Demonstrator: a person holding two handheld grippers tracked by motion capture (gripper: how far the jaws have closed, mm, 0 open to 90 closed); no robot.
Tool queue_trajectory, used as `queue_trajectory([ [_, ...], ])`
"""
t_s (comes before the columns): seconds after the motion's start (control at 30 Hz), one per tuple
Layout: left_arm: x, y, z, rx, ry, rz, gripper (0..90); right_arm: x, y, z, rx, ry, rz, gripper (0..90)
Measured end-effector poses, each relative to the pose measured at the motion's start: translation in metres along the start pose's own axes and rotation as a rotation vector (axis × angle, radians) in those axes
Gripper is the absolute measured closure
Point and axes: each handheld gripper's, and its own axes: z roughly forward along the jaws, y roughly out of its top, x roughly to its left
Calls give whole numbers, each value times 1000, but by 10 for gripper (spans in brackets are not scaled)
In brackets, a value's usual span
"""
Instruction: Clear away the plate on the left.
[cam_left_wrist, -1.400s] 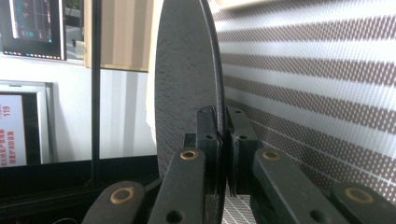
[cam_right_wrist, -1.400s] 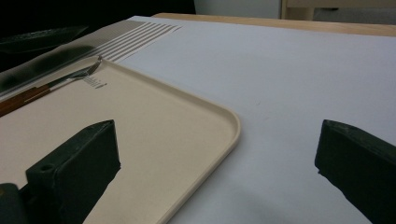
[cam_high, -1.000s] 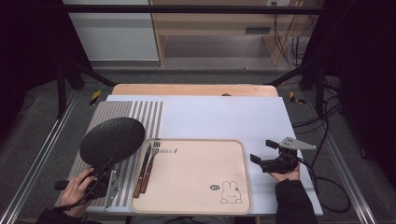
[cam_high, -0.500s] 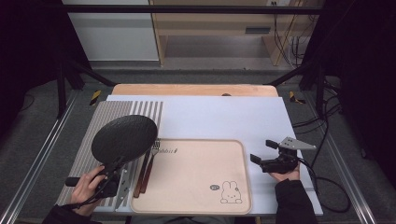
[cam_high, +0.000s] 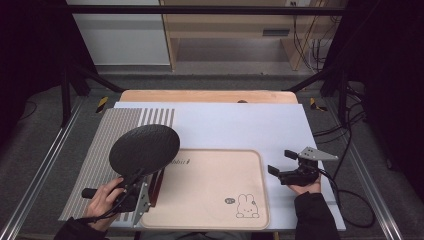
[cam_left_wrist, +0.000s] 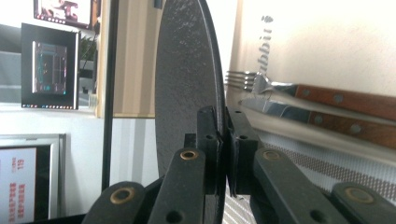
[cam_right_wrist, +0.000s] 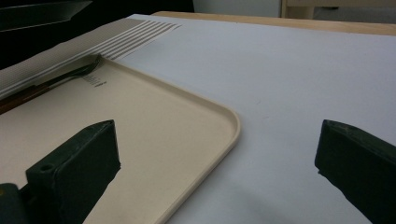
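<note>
Your left hand-held gripper (cam_high: 134, 192): clamped on black round plate (cam_high: 144, 148), raised over beige tray's (cam_high: 210, 220) left edge. Your right hand-held gripper (cam_high: 281, 163): jaws apart, just right of tray. Fork (cam_left_wrist: 299, 92), knife (cam_left_wrist: 317, 116): at tray's left side.

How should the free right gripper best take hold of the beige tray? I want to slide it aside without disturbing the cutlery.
Probably by the raised rim of the beige tray on its right edge, coming in from the right where the right gripper sits open. That lip is thin and upturned, so one jaw could go over and one under. The fork and knife lie along the far, left side.
</note>
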Motion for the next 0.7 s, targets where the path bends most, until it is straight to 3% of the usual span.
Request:
queue_trajectory([
  [0.7,-7,31,5,-72,-52,27,855,0,0,0,0,0,0,1],
])
